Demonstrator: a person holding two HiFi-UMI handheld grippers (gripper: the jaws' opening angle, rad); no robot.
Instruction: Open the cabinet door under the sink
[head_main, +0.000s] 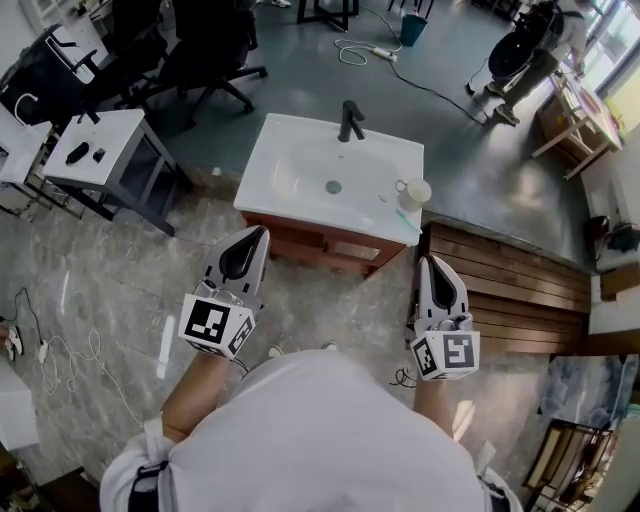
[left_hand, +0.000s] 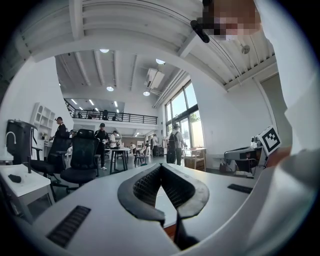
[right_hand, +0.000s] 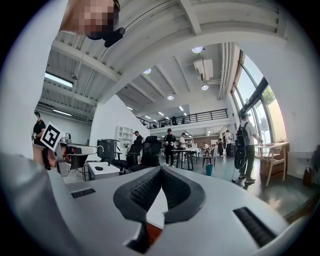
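— Where's the cabinet (head_main: 322, 243)?
— Under the white sink (head_main: 290, 150), straight ahead of the person. Its brown front looks shut from the head view.
— And the grippers?
— The left gripper (head_main: 262, 232) has its jaws pressed together with nothing between them, held level before the cabinet's left end. The right gripper (head_main: 428, 260) is closed and empty too, just off the cabinet's right end, beside the wooden boards (head_main: 520, 290)

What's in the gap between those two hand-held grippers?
In the head view, only bare marbled floor lies between the left gripper and the right gripper, with the wooden cabinet front just beyond them.
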